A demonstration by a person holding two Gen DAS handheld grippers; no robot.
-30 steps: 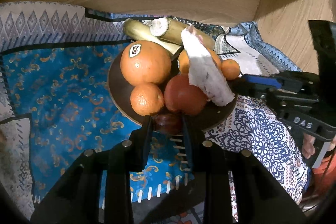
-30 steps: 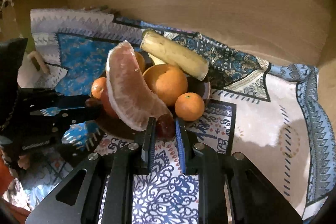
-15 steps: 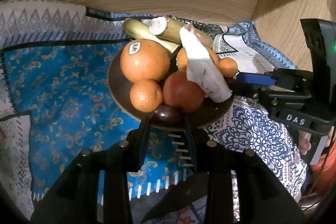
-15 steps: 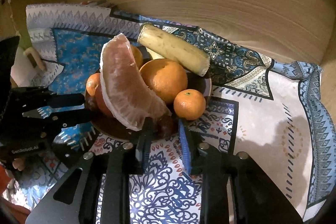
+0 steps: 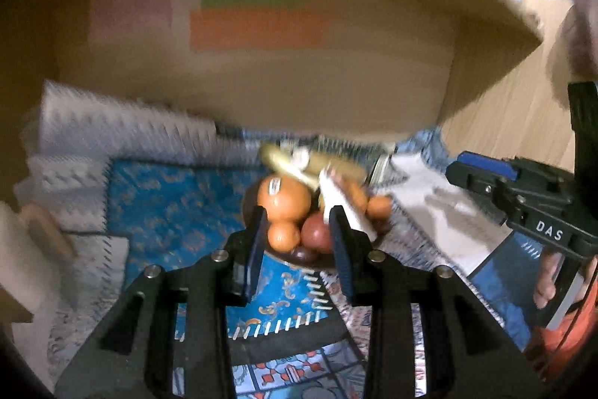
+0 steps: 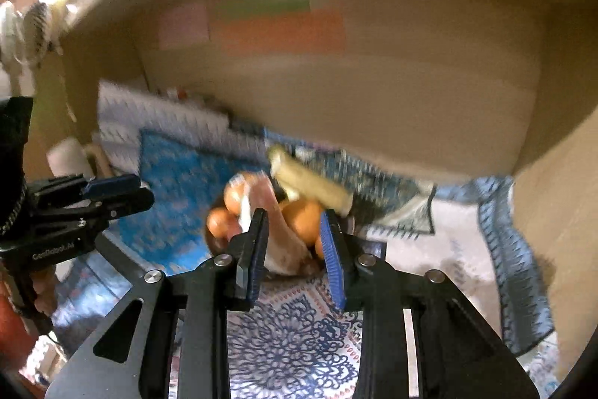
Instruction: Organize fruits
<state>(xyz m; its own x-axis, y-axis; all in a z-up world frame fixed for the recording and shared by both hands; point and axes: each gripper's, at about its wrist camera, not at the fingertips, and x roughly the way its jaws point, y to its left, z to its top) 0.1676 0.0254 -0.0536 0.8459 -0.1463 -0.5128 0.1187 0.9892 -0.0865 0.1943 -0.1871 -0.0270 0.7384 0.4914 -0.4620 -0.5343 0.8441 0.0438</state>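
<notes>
A dark plate (image 5: 351, 258) heaped with fruit sits on a patterned cloth inside a cardboard box. On it are a large stickered orange (image 5: 284, 199), a small mandarin (image 5: 283, 236), a red fruit (image 5: 316, 234), a dark plum (image 5: 301, 253), a pomelo wedge (image 5: 336, 197) and bananas (image 5: 317, 163). My left gripper (image 5: 298, 225) is open and empty, drawn back above the plate. My right gripper (image 6: 293, 229) is open and empty, also back from the plate; the pomelo wedge (image 6: 276, 223) and an orange (image 6: 301, 219) show between its fingers. Both views are blurred.
Cardboard box walls (image 5: 261, 62) rise behind and to the right of the plate, with coloured labels (image 5: 258, 28). The blue and white patterned cloth (image 5: 168, 204) covers the floor of the box. A white roll (image 6: 69, 157) lies at the far left.
Both grippers let go of the dark fruits at the plate's rim, opened wide, and pulled back and up from the plate. The fruits stay on the plate.
</notes>
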